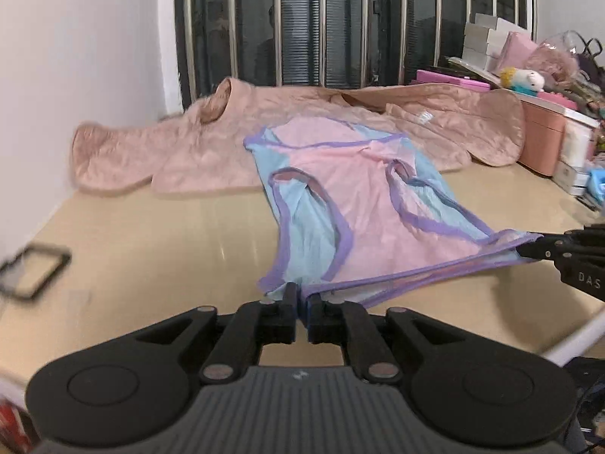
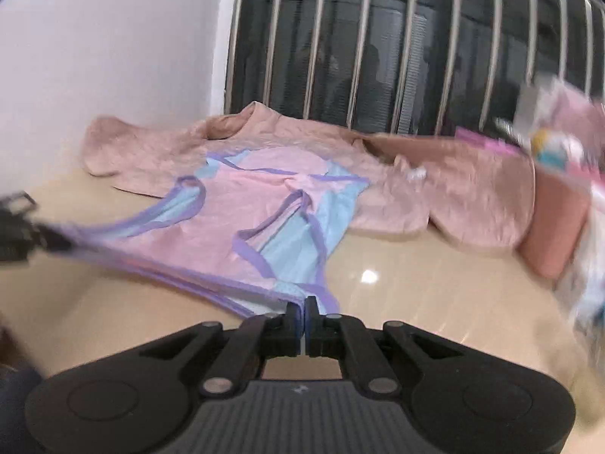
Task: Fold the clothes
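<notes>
The pink-and-blue sleeveless top with purple trim (image 1: 363,204) lies lengthwise away from both cameras. Left gripper (image 1: 302,299) and right gripper (image 2: 304,304) each pinch its near edge; the far end seems to overlap a beige quilted jacket (image 1: 211,151).

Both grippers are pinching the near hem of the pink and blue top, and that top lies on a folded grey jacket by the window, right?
Not quite: the jacket under the top's far end is peach-pink, not grey, and it is spread out rather than folded, as the left wrist view shows. The rest holds: the left gripper and right gripper each pinch the near hem of the top.
</notes>
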Tool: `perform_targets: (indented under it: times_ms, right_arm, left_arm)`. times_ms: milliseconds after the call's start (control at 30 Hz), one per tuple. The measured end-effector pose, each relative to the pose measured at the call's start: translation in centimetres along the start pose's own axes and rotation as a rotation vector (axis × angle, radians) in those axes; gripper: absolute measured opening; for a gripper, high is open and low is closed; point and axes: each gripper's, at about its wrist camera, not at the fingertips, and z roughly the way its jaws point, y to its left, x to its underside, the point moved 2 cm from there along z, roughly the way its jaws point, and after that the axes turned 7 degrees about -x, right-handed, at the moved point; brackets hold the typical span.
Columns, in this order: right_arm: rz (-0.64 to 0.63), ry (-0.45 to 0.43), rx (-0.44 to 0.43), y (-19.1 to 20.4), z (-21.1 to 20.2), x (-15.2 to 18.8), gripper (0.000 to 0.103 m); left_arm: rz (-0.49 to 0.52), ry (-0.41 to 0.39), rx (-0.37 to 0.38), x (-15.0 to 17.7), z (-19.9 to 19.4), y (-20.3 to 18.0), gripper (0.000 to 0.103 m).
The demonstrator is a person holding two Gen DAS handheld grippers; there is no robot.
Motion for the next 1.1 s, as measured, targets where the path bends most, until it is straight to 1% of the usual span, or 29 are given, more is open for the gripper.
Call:
perform_targets:
  times_ms: [33, 67, 100, 133, 167, 200, 267, 333, 367, 400, 433, 467, 533, 567, 633, 667, 733, 767, 800, 833, 867, 900, 933, 967, 1033, 1067, 1100]
  right_arm:
    - [0.008, -0.005, -0.010, 0.3, -0.9, 0.7, 0.002]
    - [0.013, -0.005, -0.012, 0.5, -1.7, 1.4, 0.007]
    - [0.015, -0.001, -0.004, 0.7, -2.3, 2.1, 0.014]
    - [0.031, 0.001, 0.002, 0.7, -3.0, 2.7, 0.018]
    - [0.059, -0.008, -0.001, 0.5, -3.8, 3.0, 0.025]
    - [0.078, -0.018, -0.023, 0.4, -4.8, 3.2, 0.035]
    - [0.096, -0.039, -0.077, 0.0, -6.9, 3.2, 0.048]
    - [0.122, -0.084, -0.108, -0.7, -8.7, 2.5, 0.049]
    - [0.128, -0.112, -0.121, -1.2, -9.0, 1.9, 0.051]
    - [0.129, -0.145, -0.130, -1.9, -8.6, 1.1, 0.052]
    - [0.125, -0.159, -0.128, -2.7, -7.6, 0.2, 0.052]
    - [0.115, -0.152, -0.116, -3.5, -6.0, -0.8, 0.050]
    - [0.091, -0.090, -0.069, -5.1, -1.7, -2.7, 0.043]
    - [0.076, -0.060, -0.055, -5.5, 0.4, -3.4, 0.035]
    - [0.054, -0.011, -0.060, -5.9, 3.8, -4.7, 0.034]
    - [0.046, 0.005, -0.064, -5.9, 5.1, -5.2, 0.034]
    - [0.033, 0.028, -0.066, -5.8, 6.9, -5.9, 0.034]
    - [0.031, 0.038, -0.069, -5.8, 7.8, -6.0, 0.034]
    - [0.033, 0.046, -0.075, -5.7, 8.5, -6.1, 0.033]
    - [0.037, 0.059, -0.076, -5.6, 9.1, -6.0, 0.031]
    - [0.040, 0.076, -0.072, -5.5, 9.6, -5.8, 0.019]
    - [0.050, 0.079, -0.068, -5.6, 9.8, -5.7, 0.004]
    - [0.070, 0.069, -0.063, -5.8, 9.6, -5.5, 0.004]
    - [0.089, 0.058, -0.058, -6.0, 9.5, -5.4, 0.000]
    - [0.182, 0.038, -0.010, -7.5, 9.1, -5.3, 0.000]
    - [0.238, 0.028, 0.020, -8.4, 8.9, -5.2, 0.001]
    - [0.291, 0.022, 0.026, -9.3, 8.7, -5.2, 0.002]
  left_arm:
    - [-0.022, 0.009, 0.032, 0.8, -0.7, 0.5, 0.024]
    - [-0.042, 0.015, 0.078, 1.2, -1.1, 1.0, 0.044]
    - [-0.059, 0.011, 0.122, 1.5, -1.8, 1.7, 0.045]
    - [-0.083, 0.010, 0.155, 1.6, -2.4, 2.7, 0.045]
    - [-0.109, 0.015, 0.162, 1.4, -2.7, 3.4, 0.045]
    - [-0.149, 0.021, 0.149, 1.1, -2.9, 4.6, 0.046]
    - [-0.197, 0.036, 0.122, -0.1, -2.1, 6.2, 0.047]
    - [-0.214, 0.053, 0.086, -1.6, -0.3, 7.0, 0.047]
    - [-0.209, 0.061, 0.051, -2.6, 1.2, 6.8, 0.047]
    - [-0.196, 0.052, 0.026, -3.5, 2.6, 6.5, 0.047]
    - [-0.186, 0.031, 0.009, -4.3, 4.0, 6.0, 0.047]
    - [-0.185, 0.027, -0.004, -4.9, 5.7, 5.2, 0.048]
    - [-0.182, 0.080, -0.019, -5.6, 8.2, 4.2, 0.048]
    - [-0.164, 0.105, -0.011, -5.8, 9.3, 3.6, 0.048]
    - [-0.170, 0.124, -0.019, -5.9, 10.4, 3.0, 0.048]
    - [-0.165, 0.114, -0.019, -5.8, 10.6, 2.7, 0.047]
    - [-0.140, 0.091, -0.017, -5.6, 10.9, 2.2, 0.034]
    - [-0.135, 0.088, -0.022, -5.6, 11.0, 2.2, 0.015]
    - [-0.131, 0.085, -0.027, -5.6, 11.1, 2.2, 0.003]
    - [-0.126, 0.081, -0.033, -5.6, 11.2, 2.2, 0.003]
    - [-0.152, 0.080, -0.040, -5.6, 11.1, 2.7, 0.002]
    - [-0.180, 0.079, -0.047, -5.6, 11.1, 3.3, 0.002]
    - [-0.219, 0.078, -0.057, -5.7, 11.6, 3.8, 0.002]
    - [-0.253, 0.083, -0.055, -5.6, 11.7, 4.6, 0.002]
    - [-0.320, 0.093, -0.052, -5.4, 11.8, 6.2, 0.002]
    - [-0.335, 0.089, -0.064, -5.4, 11.9, 6.6, 0.007]
    - [-0.340, 0.077, -0.079, -5.4, 11.7, 6.9, 0.023]
